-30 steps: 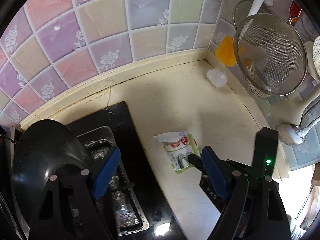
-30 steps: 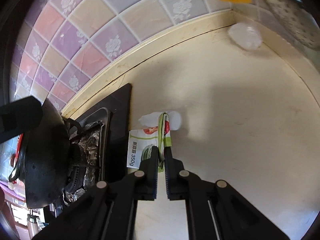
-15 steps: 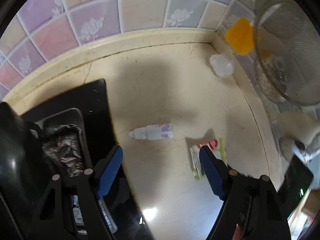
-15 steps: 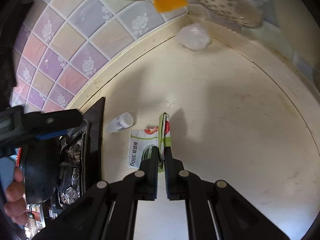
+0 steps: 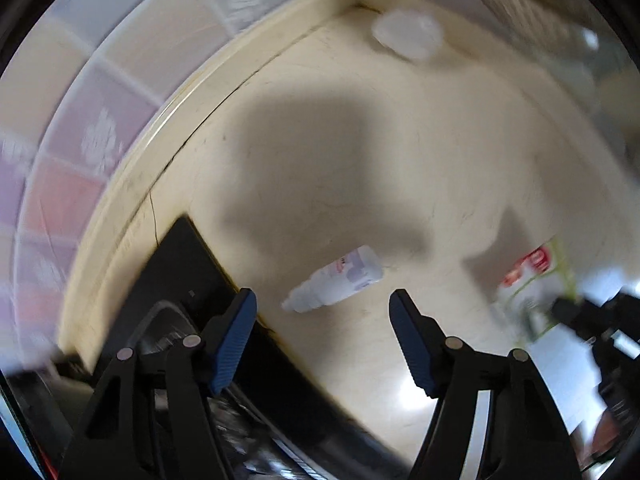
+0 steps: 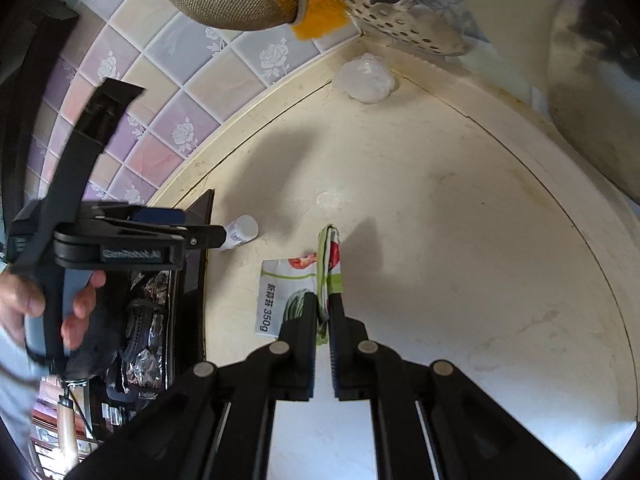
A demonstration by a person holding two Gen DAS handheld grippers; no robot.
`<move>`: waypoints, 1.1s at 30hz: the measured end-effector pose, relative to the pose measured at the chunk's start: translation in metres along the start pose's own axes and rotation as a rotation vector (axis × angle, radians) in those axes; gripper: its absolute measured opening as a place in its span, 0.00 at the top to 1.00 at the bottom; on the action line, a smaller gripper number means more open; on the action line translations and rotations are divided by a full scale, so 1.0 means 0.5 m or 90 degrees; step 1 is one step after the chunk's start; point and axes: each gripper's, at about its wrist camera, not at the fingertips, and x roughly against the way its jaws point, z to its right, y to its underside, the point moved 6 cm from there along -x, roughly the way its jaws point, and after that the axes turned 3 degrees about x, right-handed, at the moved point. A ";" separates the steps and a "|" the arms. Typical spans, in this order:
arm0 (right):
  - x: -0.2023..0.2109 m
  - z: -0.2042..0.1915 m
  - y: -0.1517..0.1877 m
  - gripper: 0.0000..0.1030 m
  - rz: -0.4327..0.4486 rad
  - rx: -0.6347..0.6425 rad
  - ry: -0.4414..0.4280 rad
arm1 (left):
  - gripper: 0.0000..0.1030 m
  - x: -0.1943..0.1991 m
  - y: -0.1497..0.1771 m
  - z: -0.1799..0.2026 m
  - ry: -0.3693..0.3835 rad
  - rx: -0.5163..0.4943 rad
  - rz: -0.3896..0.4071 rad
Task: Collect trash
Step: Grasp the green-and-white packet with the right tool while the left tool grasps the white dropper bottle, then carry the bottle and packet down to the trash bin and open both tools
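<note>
The right tongs (image 6: 322, 320) are clamped on the folded edge of the green-and-white food packet (image 6: 298, 286), which looks lifted a little above the cream table (image 6: 460, 248), though the view cannot settle that. The left tongs (image 5: 322, 312) hang wide open over the small white dropper bottle (image 5: 334, 280), which lies on its side on the table just beside the black stove (image 5: 188, 264). The step in hand seems to be picking up the bottle; next the left tongs should drop astride its body and close. A crumpled clear plastic wad (image 6: 365, 78) waits in the far corner.
</note>
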 end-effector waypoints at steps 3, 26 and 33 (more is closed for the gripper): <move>-0.001 0.007 0.002 0.95 0.000 -0.005 -0.001 | 0.34 -0.018 -0.009 0.010 -0.004 -0.049 -0.018; 0.006 0.050 0.029 0.95 -0.003 -0.039 0.002 | 0.65 -0.094 -0.034 -0.006 0.101 0.075 -0.127; 0.020 0.037 0.047 0.95 -0.007 -0.032 -0.009 | 0.78 -0.082 0.006 -0.013 0.112 0.140 -0.122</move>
